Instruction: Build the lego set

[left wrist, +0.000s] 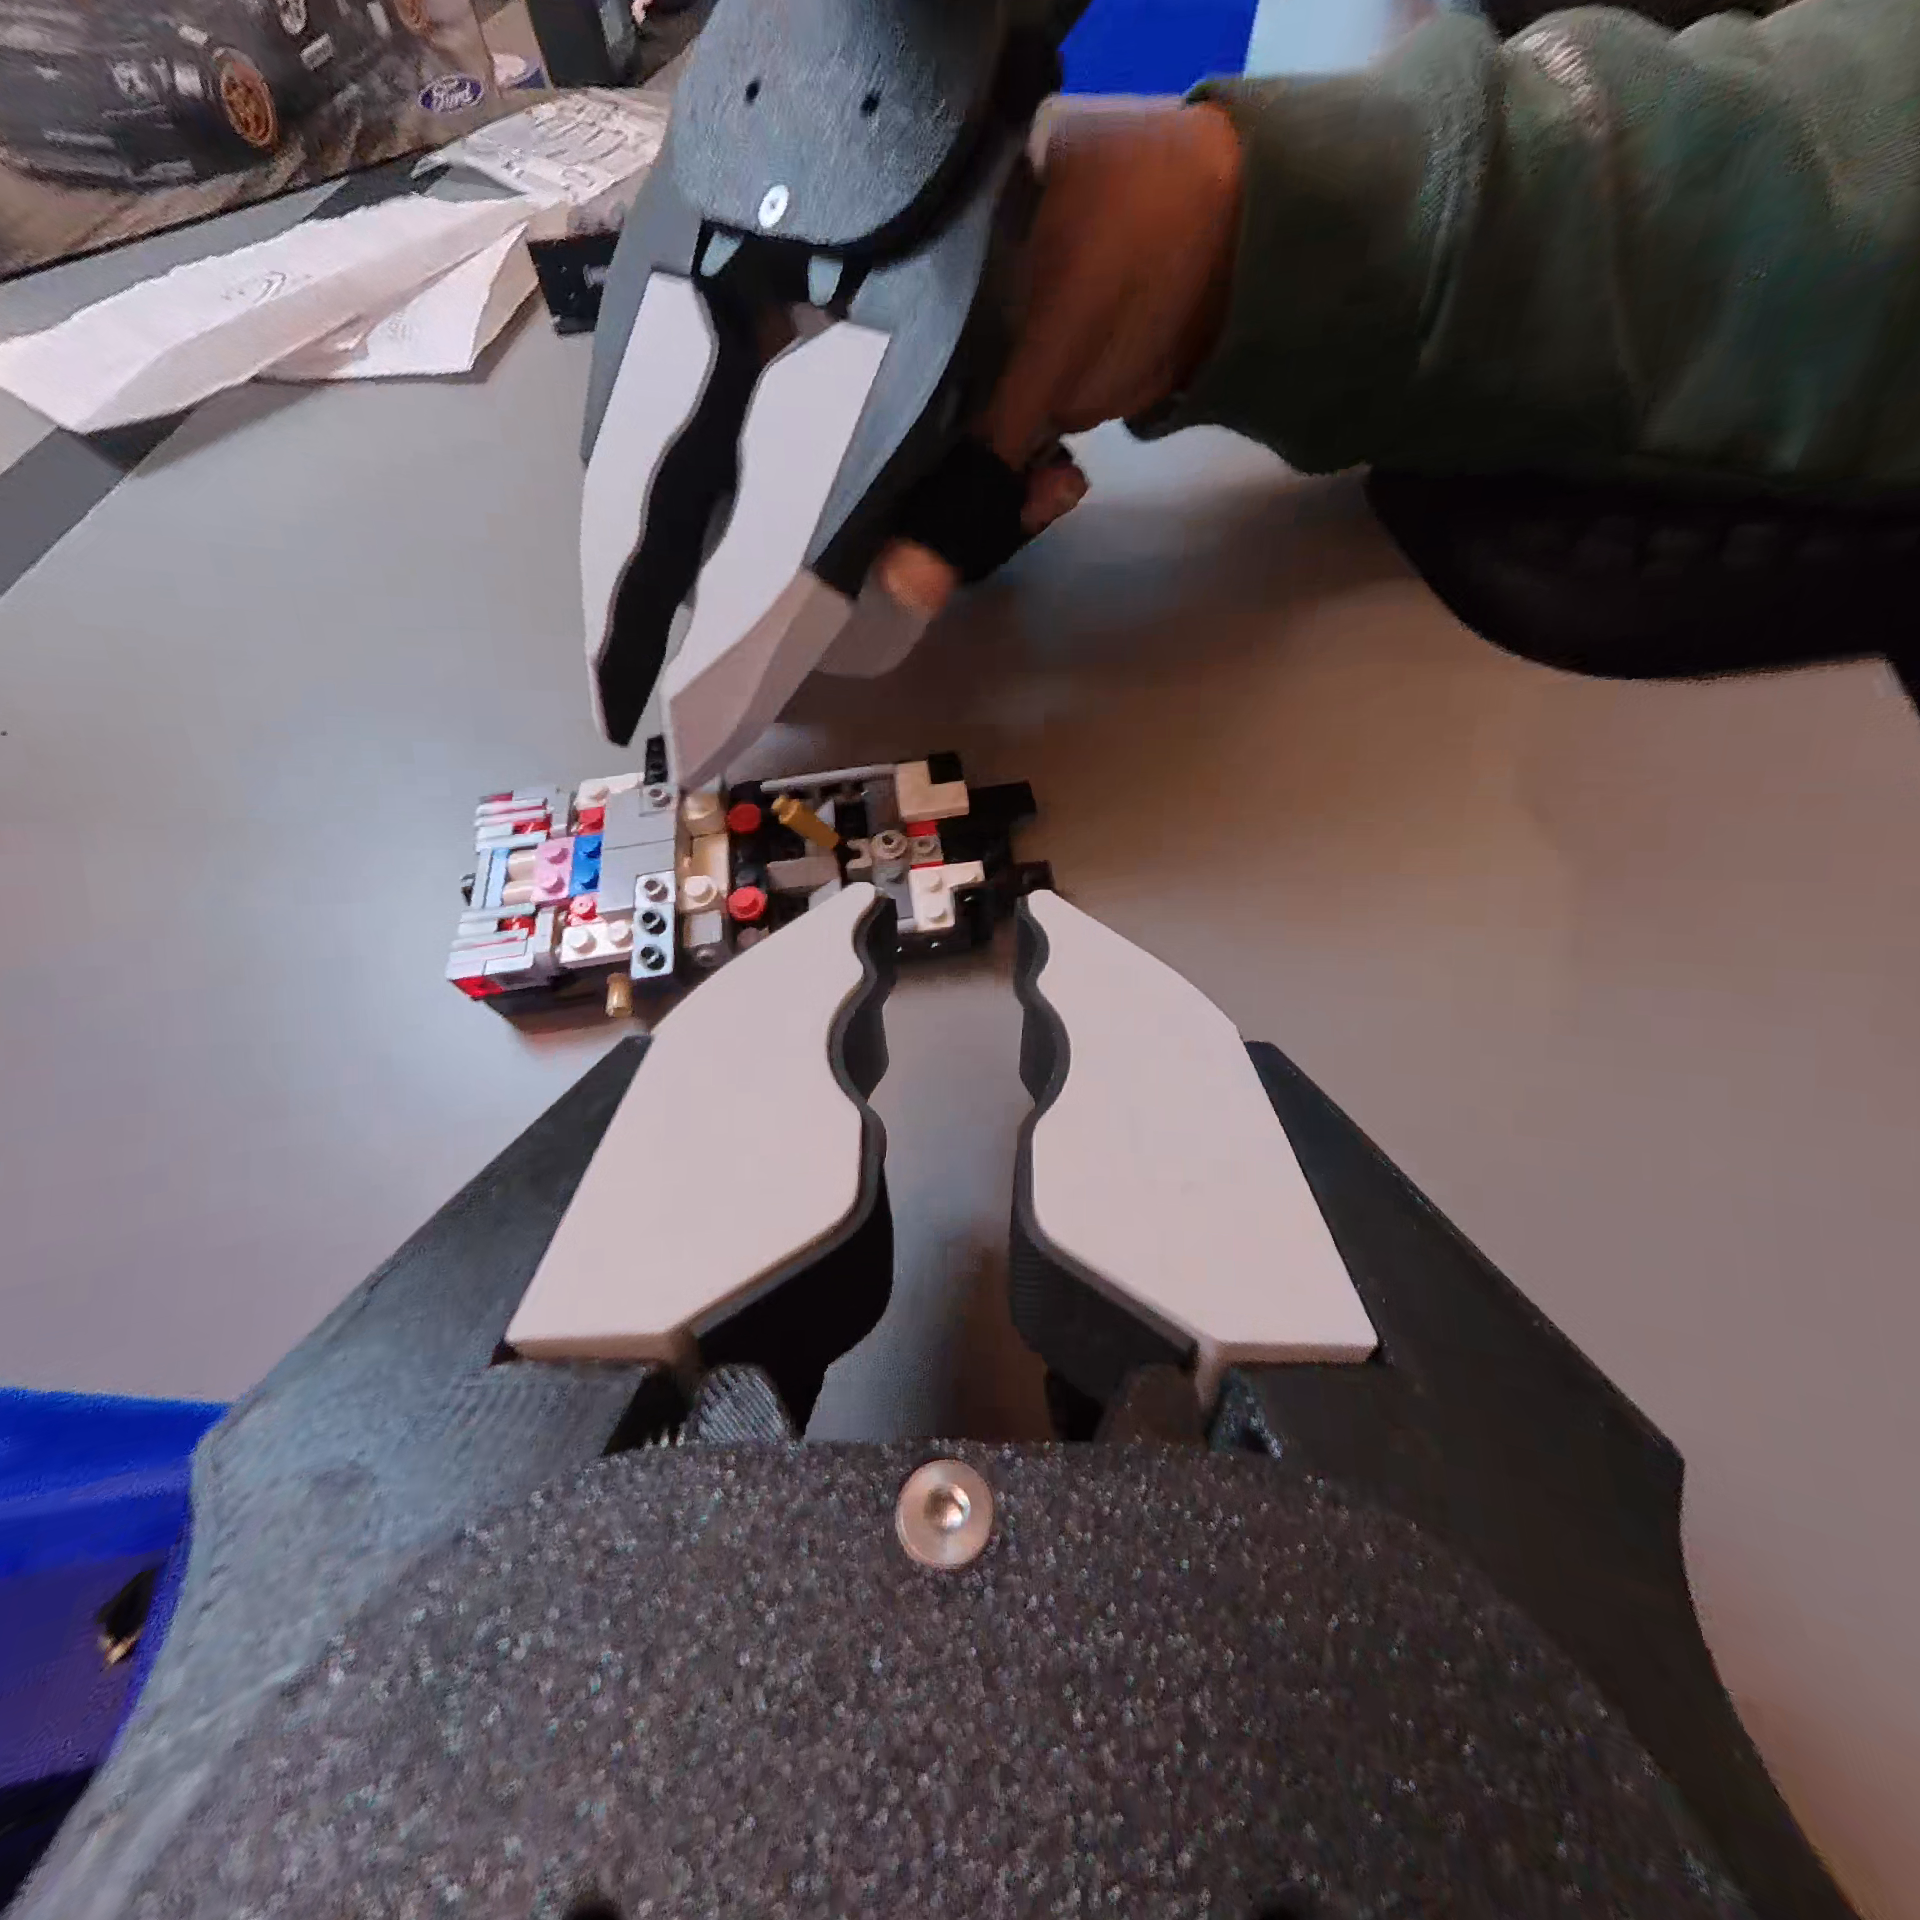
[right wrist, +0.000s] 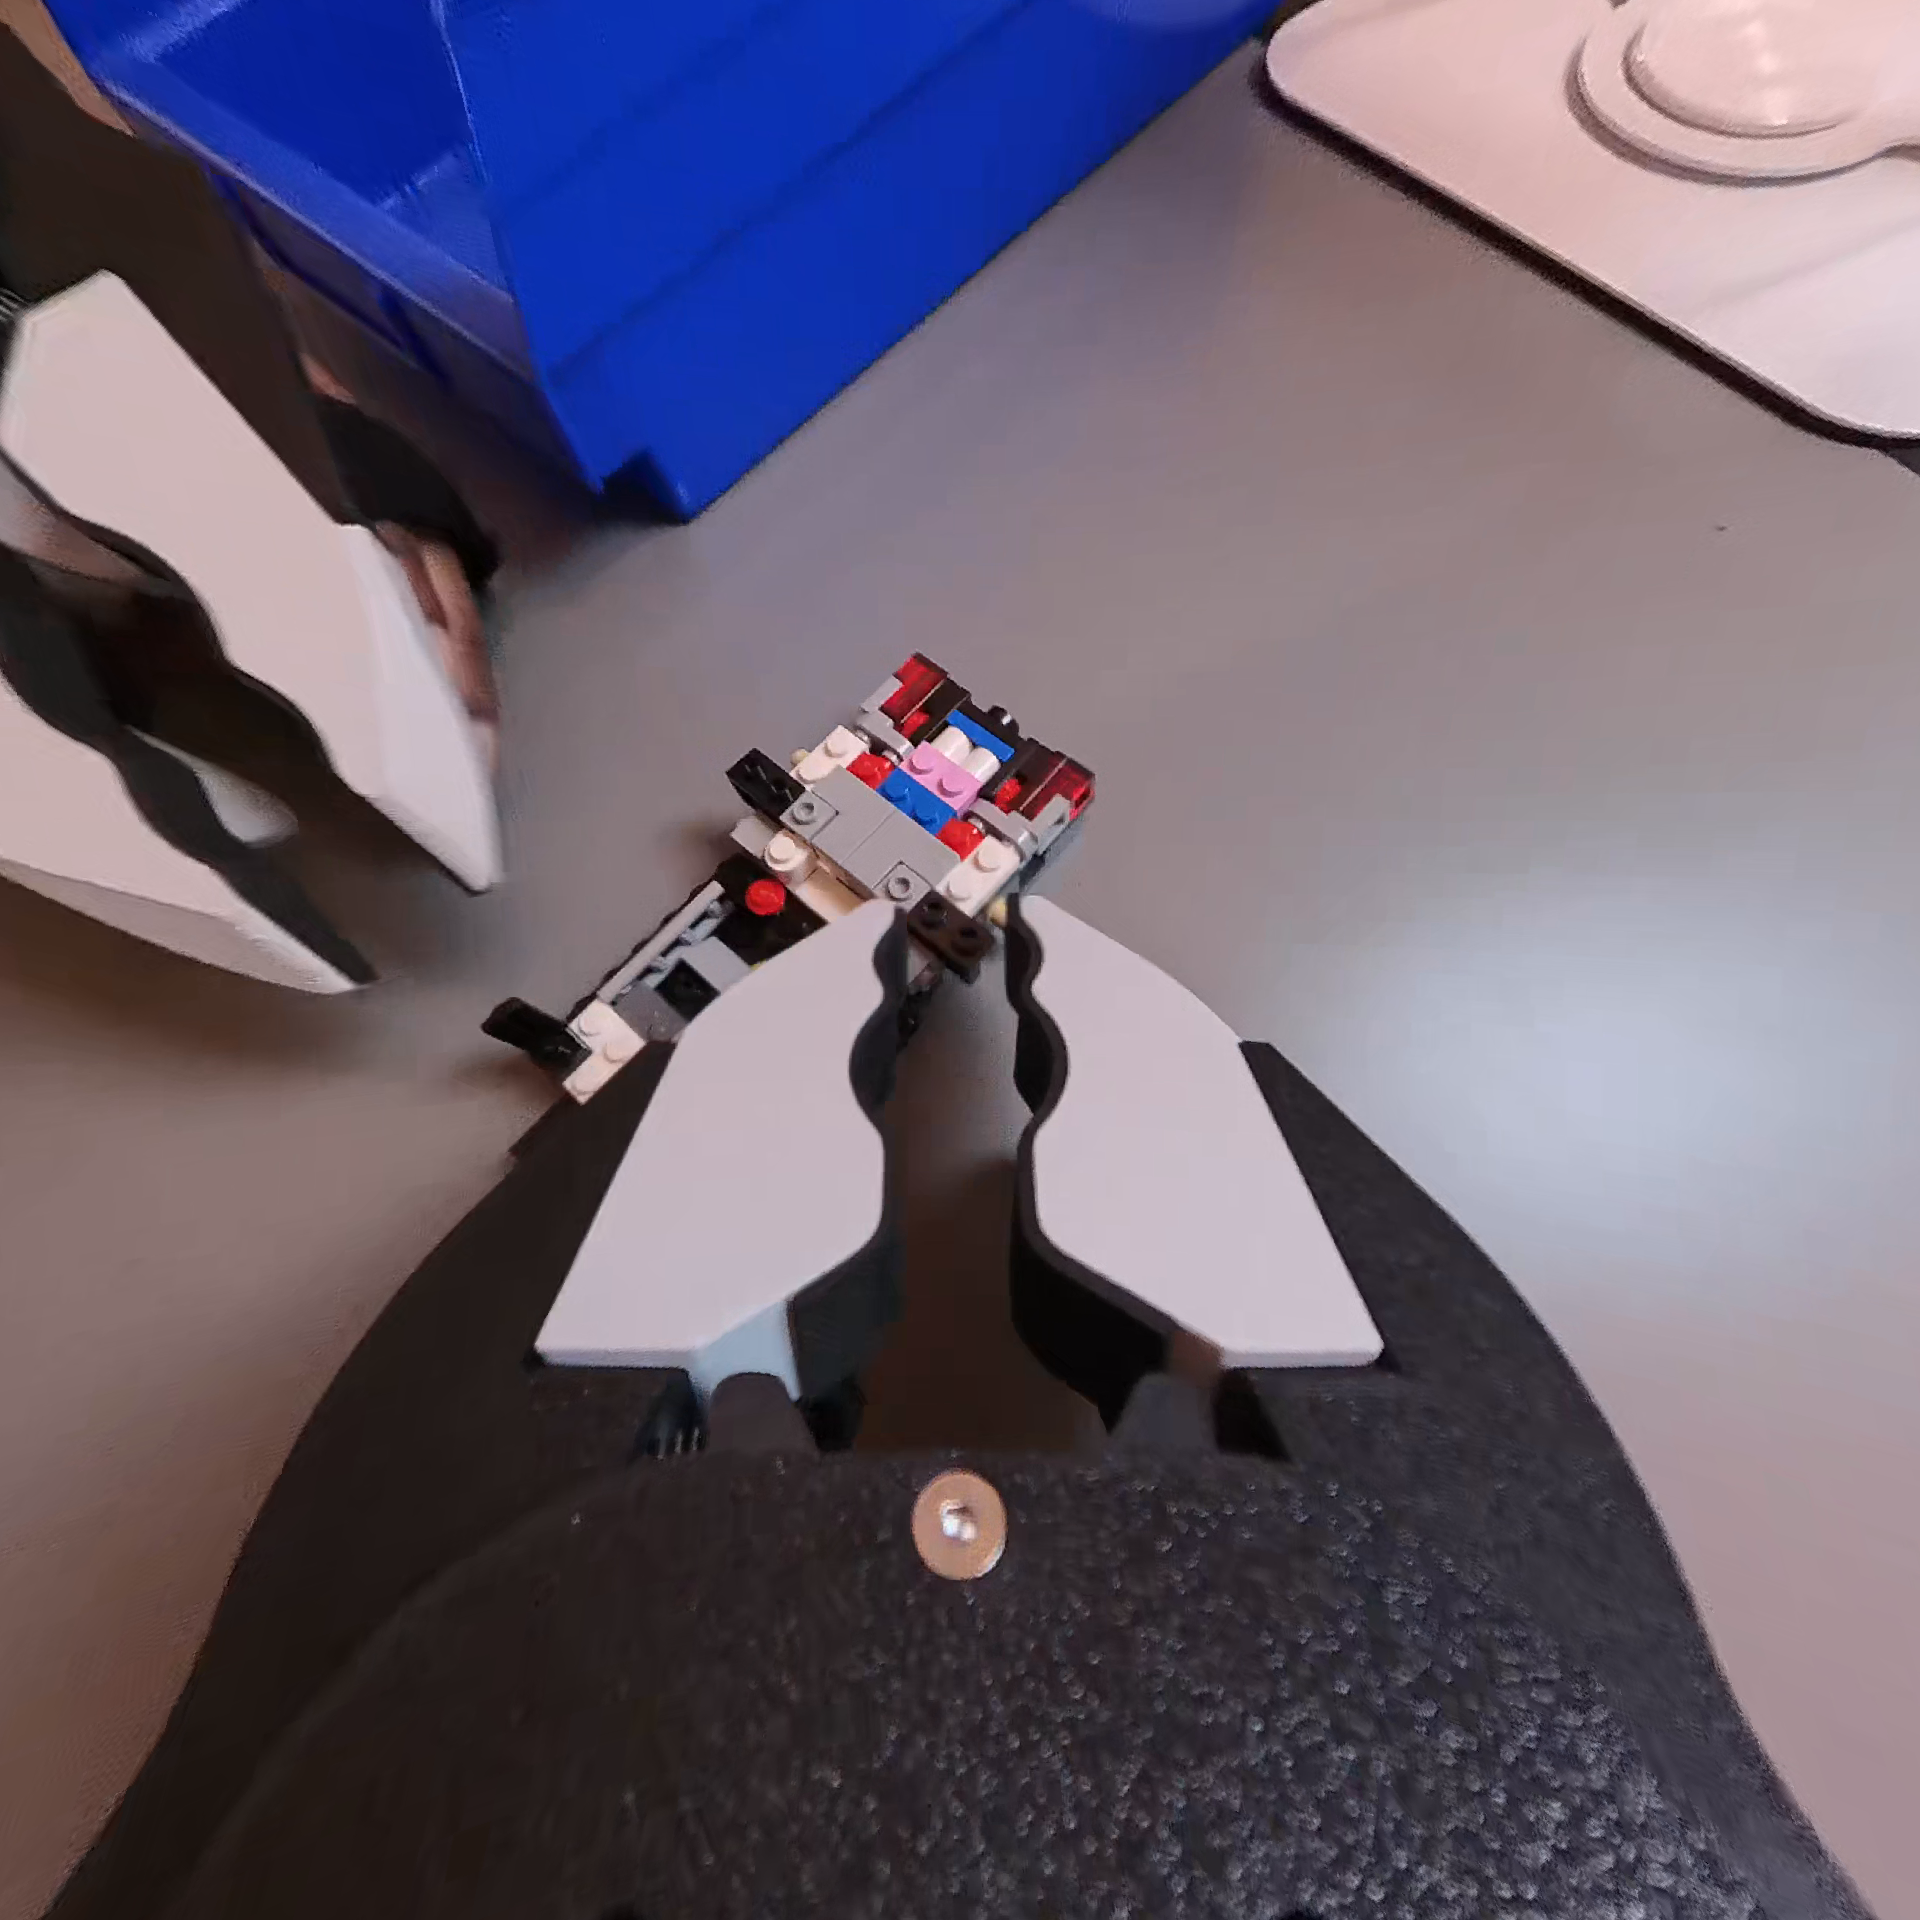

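A small brick-built car model (left wrist: 644, 883) of grey, white, black, red, blue and pink pieces lies on the grey table (left wrist: 1351, 987). My left gripper (left wrist: 948, 914) is open and empty, its tips at the model's black front end. My right gripper (left wrist: 655, 753) comes down from above at the model's far edge. In the right wrist view its jaws (right wrist: 951, 925) stand slightly apart on either side of a small black piece (right wrist: 951, 940) on the model's side (right wrist: 894, 831). The left gripper (right wrist: 416, 925) shows blurred at the left, just short of the model.
A blue bin (right wrist: 727, 260) stands close behind the model; its corner also shows in the left wrist view (left wrist: 62, 1507). White paper sheets (left wrist: 281, 301) and a printed box (left wrist: 156, 94) lie at the far left. A white mat with a clear round object (right wrist: 1662, 208) is far right. A green sleeve (left wrist: 1558, 260) holds the right gripper.
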`<state>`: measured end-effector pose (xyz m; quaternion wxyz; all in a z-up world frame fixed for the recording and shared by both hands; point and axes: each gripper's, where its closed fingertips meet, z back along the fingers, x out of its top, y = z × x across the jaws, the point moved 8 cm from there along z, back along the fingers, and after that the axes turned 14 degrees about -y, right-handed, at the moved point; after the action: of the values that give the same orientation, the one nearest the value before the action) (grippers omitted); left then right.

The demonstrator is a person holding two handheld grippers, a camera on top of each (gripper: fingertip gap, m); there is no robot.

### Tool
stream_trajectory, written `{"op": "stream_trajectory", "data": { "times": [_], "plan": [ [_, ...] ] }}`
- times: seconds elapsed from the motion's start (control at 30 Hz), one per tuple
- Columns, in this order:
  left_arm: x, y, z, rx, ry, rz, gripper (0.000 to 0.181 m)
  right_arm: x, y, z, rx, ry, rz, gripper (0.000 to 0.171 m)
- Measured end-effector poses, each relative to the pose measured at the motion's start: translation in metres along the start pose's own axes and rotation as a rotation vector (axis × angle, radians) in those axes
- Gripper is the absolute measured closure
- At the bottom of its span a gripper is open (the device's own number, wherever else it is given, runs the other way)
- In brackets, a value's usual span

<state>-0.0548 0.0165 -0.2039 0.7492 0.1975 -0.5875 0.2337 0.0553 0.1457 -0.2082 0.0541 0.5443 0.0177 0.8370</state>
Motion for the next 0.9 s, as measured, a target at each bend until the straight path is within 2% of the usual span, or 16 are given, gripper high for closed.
{"op": "stream_trajectory", "data": {
  "times": [0.1,0.17,0.23,0.33,0.4,0.5,0.57,0.63,0.7,0.77,0.9],
  "plan": [
    [0.009,-0.01,-0.002,-0.051,-0.059,-0.013,0.16,0.0,-0.001,0.006,-0.057,0.067,0.005,0.16],
    [0.014,-0.021,-0.008,-0.099,-0.091,-0.025,0.158,-0.003,-0.003,0.01,-0.121,0.175,-0.038,0.17],
    [0.013,-0.031,-0.017,-0.121,-0.059,-0.056,0.156,-0.007,0.003,0.014,-0.082,0.272,-0.07,0.17],
    [0.001,-0.03,-0.027,-0.024,0.063,-0.158,0.158,0.001,0.018,0.017,0.069,0.23,-0.076,0.171],
    [-0.007,-0.021,-0.027,0.053,0.134,-0.191,0.158,0.009,0.014,0.025,0.061,0.165,-0.054,0.171],
    [-0.01,-0.003,-0.018,0.177,0.18,-0.177,0.162,0.024,-0.025,0.052,-0.176,-0.02,-0.068,0.16],
    [-0.008,0.013,-0.009,0.309,0.174,-0.161,0.165,0.028,-0.063,0.086,-0.436,-0.128,-0.081,0.151],
    [-0.001,0.02,-0.001,0.351,0.115,-0.132,0.165,0.019,-0.096,0.123,-0.684,-0.159,-0.062,0.145],
    [0.006,0.018,0.001,0.321,0.036,-0.111,0.166,-0.001,-0.123,0.151,-0.858,-0.113,-0.059,0.137],
    [0.007,0.013,-0.002,0.291,0.023,-0.138,0.167,-0.025,-0.144,0.163,-0.91,-0.07,-0.111,0.132],
    [-0.007,0.001,-0.017,0.218,0.14,-0.201,0.161,-0.049,-0.165,0.156,-0.85,-0.055,-0.234,0.128]
  ]
}}
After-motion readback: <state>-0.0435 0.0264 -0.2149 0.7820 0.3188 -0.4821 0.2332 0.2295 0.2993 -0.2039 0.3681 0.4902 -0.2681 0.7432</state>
